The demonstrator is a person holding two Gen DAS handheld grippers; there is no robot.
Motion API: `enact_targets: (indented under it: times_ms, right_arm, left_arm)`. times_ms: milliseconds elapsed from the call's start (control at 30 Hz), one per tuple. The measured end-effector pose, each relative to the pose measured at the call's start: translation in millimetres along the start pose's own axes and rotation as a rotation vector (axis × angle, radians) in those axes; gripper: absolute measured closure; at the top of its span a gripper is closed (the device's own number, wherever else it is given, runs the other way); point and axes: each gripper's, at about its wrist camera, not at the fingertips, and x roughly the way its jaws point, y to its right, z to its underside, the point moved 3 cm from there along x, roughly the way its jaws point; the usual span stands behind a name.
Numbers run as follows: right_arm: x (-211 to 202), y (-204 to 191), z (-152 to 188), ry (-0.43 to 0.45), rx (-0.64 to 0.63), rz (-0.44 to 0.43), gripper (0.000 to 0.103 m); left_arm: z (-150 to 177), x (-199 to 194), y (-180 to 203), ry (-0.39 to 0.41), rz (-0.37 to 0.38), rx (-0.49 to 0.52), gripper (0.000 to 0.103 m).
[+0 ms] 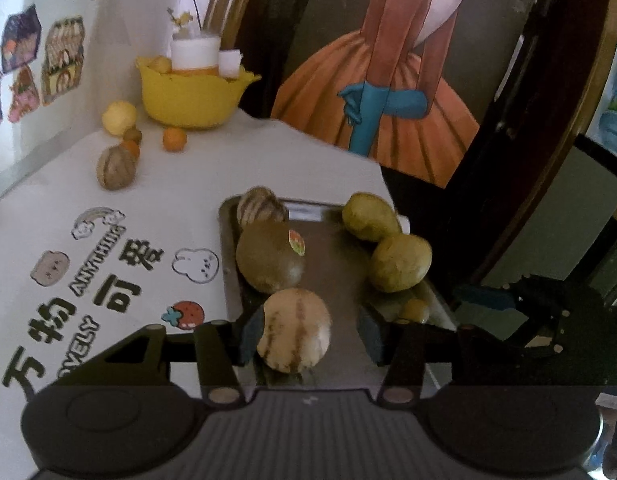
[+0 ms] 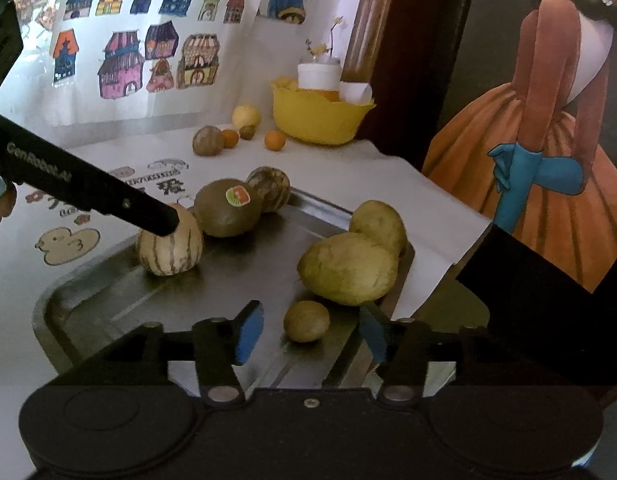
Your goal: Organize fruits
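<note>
A metal tray (image 1: 340, 268) (image 2: 88, 304) holds a pale striped melon (image 1: 294, 330) (image 2: 170, 244), a brown round fruit with a sticker (image 1: 270, 256) (image 2: 228, 208), a darker striped melon (image 1: 260, 206) (image 2: 270, 188), two yellow-green fruits (image 1: 400, 262) (image 2: 350, 268) and a small round fruit (image 2: 306, 320). My left gripper (image 1: 312, 334) is open with the pale melon resting against its left pad. My right gripper (image 2: 310, 330) is open around the small round fruit, without touching it.
At the table's far end stand a yellow bowl (image 1: 192, 96) (image 2: 320, 118) with white cups, a yellow fruit (image 1: 118, 118), small oranges (image 1: 174, 139) and another striped melon (image 1: 116, 168). A painting (image 1: 388, 80) leans right of the table.
</note>
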Motion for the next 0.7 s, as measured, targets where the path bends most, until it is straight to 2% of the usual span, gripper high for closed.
enact_targets:
  times_ms: [100, 200, 300, 367, 500, 700]
  right_arm:
    - [-10.9, -0.6, -2.0, 0.022, 0.006, 0.009, 0.032]
    - [-23.7, -3.1, -3.7, 0.046, 0.008, 0.012, 0.022]
    - [-37.6, -7.8, -5.4, 0.071, 0.011, 0.012, 0.01]
    - [-46.2, -10.7, -6.1, 0.084, 0.012, 0.012, 0.005]
    - [-63.4, -19.3, -6.5, 0.092, 0.021, -0.007, 0.001]
    - [-81.8, -40.2, -8.1, 0.083, 0.01, -0.012, 0.001]
  left_arm:
    - [-1.2, -12.7, -1.1, 0.025, -0.011, -0.002, 0.038]
    - [-0.1, -24.9, -2.4, 0.046, -0.024, -0.009, 0.027]
    - [3.6, -37.5, -3.1, 0.07, -0.04, -0.012, 0.015]
    - [8.2, -47.0, -4.5, 0.095, -0.056, -0.022, 0.002]
    - [20.5, -66.0, -8.0, 0.117, -0.076, -0.024, 0.002]
    - [36.7, -87.2, -10.6, 0.119, -0.09, -0.005, 0.001]
